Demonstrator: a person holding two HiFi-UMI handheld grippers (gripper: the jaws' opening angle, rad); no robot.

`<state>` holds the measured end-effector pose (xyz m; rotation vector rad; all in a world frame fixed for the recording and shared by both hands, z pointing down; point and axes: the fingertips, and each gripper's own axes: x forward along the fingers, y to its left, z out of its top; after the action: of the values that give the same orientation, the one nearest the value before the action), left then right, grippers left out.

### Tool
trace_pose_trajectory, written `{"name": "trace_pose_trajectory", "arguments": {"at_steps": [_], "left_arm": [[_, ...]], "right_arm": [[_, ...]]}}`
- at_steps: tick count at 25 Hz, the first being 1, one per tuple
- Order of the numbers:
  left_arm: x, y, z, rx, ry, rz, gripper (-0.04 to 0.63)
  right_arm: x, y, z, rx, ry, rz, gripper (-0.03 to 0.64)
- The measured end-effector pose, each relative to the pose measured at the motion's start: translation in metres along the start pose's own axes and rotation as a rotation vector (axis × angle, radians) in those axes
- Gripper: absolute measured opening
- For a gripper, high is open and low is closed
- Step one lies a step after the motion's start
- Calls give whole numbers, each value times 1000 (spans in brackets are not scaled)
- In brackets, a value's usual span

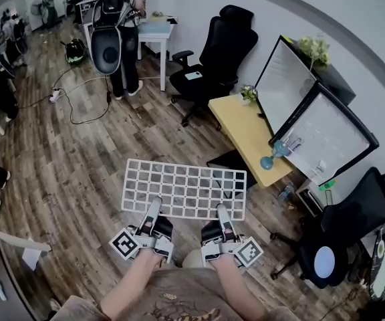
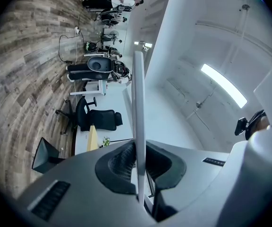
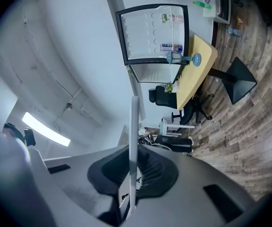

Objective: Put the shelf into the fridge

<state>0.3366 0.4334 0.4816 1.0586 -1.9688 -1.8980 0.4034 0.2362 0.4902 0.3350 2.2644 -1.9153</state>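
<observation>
Turn toward the fridge [image 1: 326, 139], well apart at right beyond the yellow table [image 1: 242, 122]; carry the white wire shelf [image 1: 184, 188] flat, in the air over the wood floor [image 1: 79, 172]; move left gripper [image 1: 154, 209] and right gripper [image 1: 222, 214], each clamped on its near edge, together, probably to avoid twisting

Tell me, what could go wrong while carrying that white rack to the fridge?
1. The left gripper and right gripper clamp the shelf only at its near edge, so it could tip or slip out of the jaws.
2. The table stands in front of the fridge, with a blue glass near its corner; the wide shelf might knock it over.
</observation>
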Motion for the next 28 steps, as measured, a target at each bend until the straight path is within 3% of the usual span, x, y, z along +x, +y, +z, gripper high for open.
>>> {"name": "trace_pose_trajectory", "arguments": {"at_steps": [12, 28], "left_arm": [[33, 34, 33, -17, 12, 23, 51], [178, 84, 75, -13, -9, 41, 51]], "right_arm": [[46, -28, -4, -4, -10, -36, 28], [186, -77, 61, 23, 9, -49, 28]]}}
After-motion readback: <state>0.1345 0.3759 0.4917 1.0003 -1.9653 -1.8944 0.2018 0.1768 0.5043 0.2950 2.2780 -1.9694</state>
